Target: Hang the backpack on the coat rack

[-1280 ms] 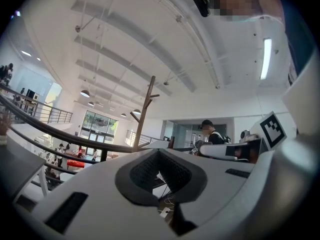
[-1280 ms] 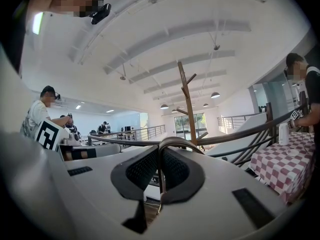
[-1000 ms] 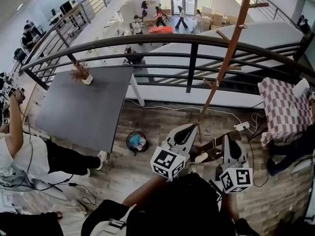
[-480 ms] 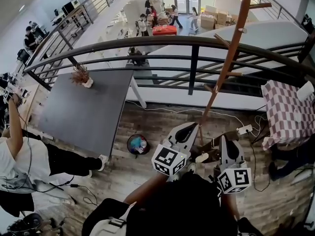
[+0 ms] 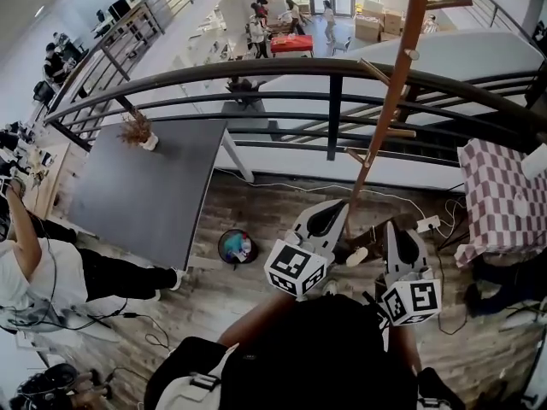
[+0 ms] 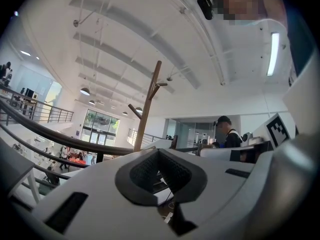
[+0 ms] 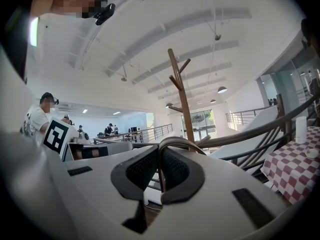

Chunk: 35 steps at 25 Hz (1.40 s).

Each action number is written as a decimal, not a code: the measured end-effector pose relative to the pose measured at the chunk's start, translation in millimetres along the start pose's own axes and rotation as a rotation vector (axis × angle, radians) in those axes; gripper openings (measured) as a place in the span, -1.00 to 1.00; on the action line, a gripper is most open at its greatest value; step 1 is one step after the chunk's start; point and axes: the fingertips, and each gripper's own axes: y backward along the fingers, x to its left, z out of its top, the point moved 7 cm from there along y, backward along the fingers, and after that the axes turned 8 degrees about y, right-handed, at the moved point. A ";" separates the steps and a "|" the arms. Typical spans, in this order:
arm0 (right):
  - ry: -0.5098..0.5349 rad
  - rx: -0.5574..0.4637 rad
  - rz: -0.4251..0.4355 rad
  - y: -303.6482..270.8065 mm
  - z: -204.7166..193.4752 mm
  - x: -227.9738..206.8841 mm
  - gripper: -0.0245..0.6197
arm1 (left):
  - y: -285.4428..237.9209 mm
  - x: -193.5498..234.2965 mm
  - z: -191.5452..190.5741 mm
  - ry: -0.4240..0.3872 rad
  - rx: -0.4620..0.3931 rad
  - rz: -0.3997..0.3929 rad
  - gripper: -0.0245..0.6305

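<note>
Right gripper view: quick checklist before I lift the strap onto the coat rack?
1. Right gripper jaws shut on the strap: ok.
2. Left gripper holding anything: cannot tell; jaws together, nothing seen between them.
3. Coat rack upright, ahead of both grippers: ok.
4. Top pegs bare: ok.
5. Strap over a peg: not ok, not on one yet.
</note>
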 end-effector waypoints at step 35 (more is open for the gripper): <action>-0.017 0.023 -0.102 -95.5 -23.7 -71.8 -0.84 | -125.5 77.5 9.2 0.018 0.096 -0.212 -0.91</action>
